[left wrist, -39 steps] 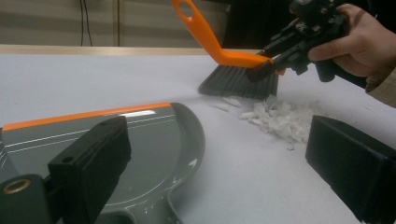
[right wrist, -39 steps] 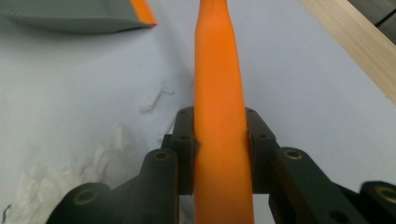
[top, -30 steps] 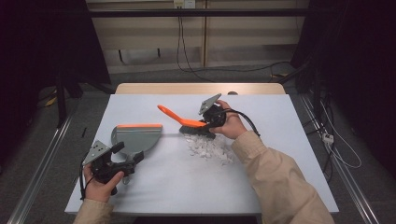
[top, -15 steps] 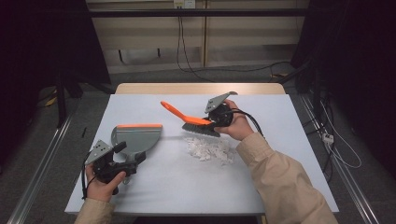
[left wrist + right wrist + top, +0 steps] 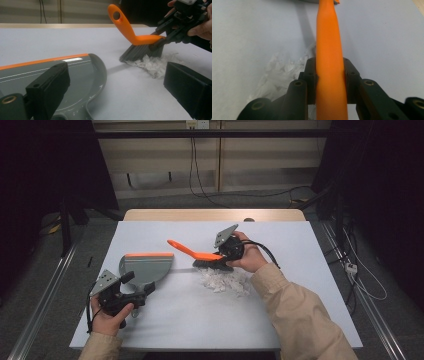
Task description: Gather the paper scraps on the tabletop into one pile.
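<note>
An orange-handled brush (image 5: 200,256) with grey bristles is clamped in my right gripper (image 5: 226,254), which is shut on its handle (image 5: 329,50). Its bristles (image 5: 140,51) rest at the far edge of a pile of white paper scraps (image 5: 225,280). A grey dustpan (image 5: 146,268) with an orange lip lies flat to the left of the pile. My left gripper (image 5: 137,284) stands open just short of the dustpan, its jaws wide apart either side of the pan's handle end (image 5: 75,110) without pressing on it.
The white table top (image 5: 200,320) has bare room in front and to the right of the scraps. Its near edge runs just behind my left hand. Cables trail on the floor beyond the table.
My right gripper tilted the brush and brought its bristles down to the far side of the scrap pile. The left gripper and the dustpan have kept still.
</note>
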The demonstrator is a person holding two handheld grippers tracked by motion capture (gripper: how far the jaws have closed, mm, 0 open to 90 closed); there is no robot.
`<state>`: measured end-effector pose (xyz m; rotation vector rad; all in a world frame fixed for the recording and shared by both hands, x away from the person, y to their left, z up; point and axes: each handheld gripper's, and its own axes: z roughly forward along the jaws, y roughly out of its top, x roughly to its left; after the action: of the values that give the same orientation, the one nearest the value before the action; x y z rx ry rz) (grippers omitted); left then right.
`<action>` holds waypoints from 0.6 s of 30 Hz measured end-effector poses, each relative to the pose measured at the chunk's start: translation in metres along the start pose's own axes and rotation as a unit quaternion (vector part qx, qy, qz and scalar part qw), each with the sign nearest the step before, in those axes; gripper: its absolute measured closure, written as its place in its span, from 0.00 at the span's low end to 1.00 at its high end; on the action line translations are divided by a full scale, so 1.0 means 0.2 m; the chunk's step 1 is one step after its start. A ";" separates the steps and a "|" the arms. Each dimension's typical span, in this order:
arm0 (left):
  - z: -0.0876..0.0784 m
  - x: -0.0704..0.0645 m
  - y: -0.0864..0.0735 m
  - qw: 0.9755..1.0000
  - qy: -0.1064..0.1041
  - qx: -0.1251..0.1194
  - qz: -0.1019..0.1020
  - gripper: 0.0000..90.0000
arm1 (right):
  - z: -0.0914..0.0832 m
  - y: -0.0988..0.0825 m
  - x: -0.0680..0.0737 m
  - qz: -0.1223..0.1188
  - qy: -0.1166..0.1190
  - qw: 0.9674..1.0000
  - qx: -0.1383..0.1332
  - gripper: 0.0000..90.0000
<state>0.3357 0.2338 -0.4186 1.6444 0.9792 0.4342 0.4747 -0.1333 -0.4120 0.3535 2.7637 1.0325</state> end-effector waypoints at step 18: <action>0.01 0.02 0.01 1.000 -0.020 0.009 0.014 0.07 | -0.32 -0.10 0.03 0.202 -0.130 0.967 -0.082 0.79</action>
<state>0.3403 0.2367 -0.4177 1.6792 0.9327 0.4106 0.4507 -0.1872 -0.3779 0.9813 2.4033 1.1901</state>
